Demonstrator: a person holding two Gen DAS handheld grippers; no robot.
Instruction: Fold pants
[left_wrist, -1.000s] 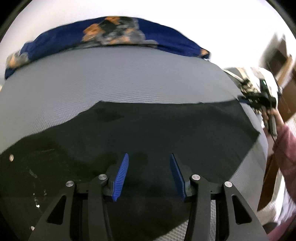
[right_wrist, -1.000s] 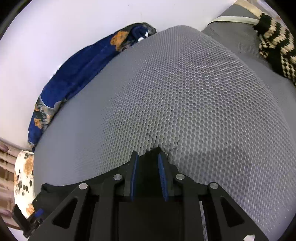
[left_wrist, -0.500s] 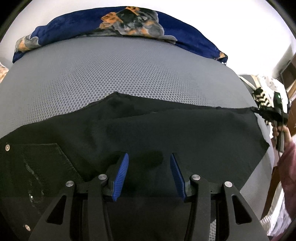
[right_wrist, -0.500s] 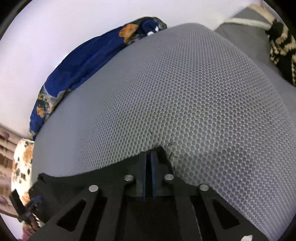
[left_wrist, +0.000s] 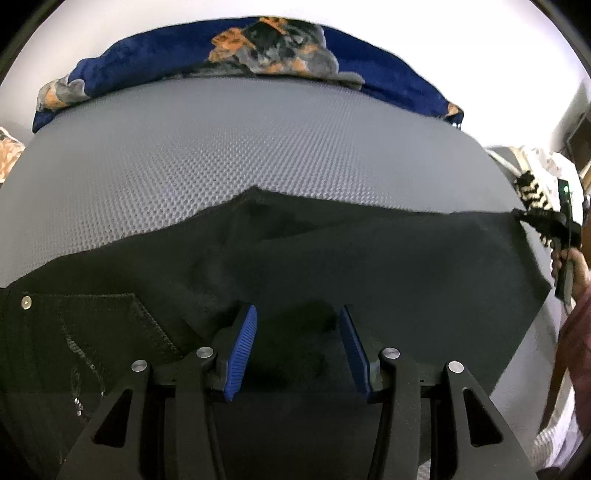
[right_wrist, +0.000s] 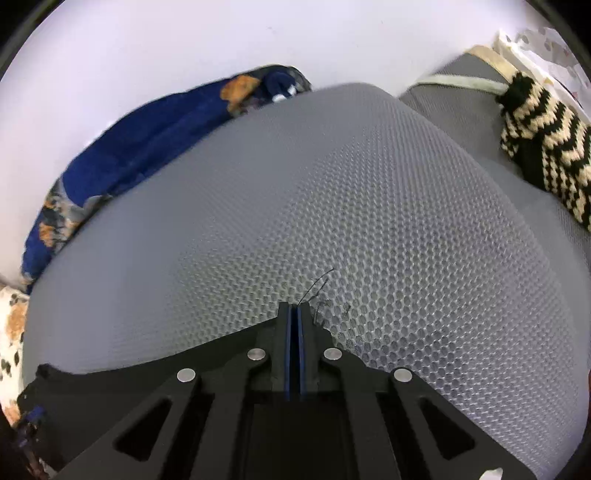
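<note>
- Two grippers are working over black pants (left_wrist: 369, 266), which are lying spread on a grey mattress (left_wrist: 258, 147) with a honeycomb texture.
- In the left wrist view, the left gripper (left_wrist: 298, 347) is hanging over the middle of the pants, pointing steeply down. Its blue pads (left_wrist: 242, 350) are standing about half apart, and the cloth is lying under the gap between them. Whether the tips are touching the cloth, I cannot tell, but they are not pinching anything.
- A pocket (left_wrist: 92, 332) with a metal rivet is showing on the left part of the pants, near the left gripper.
- In the right wrist view, the right gripper (right_wrist: 294, 314) is pressing its fingers fully together on the far corner of the pants (right_wrist: 147, 373). Loose black threads are sticking out just beside the tips. The jaws have just been closing, with the cloth edge between them.
- From the left wrist view, the right gripper (left_wrist: 543, 221) is appearing at the far right corner of the pants, and a hand (left_wrist: 569, 262) with a dark red sleeve is holding it.
- A blue blanket (left_wrist: 184, 51) with orange patterns is lying along the far edge of the mattress, by the white wall.
- A knitted black and cream cloth (right_wrist: 543, 147) is lying at the right side, well apart from the pants.
</note>
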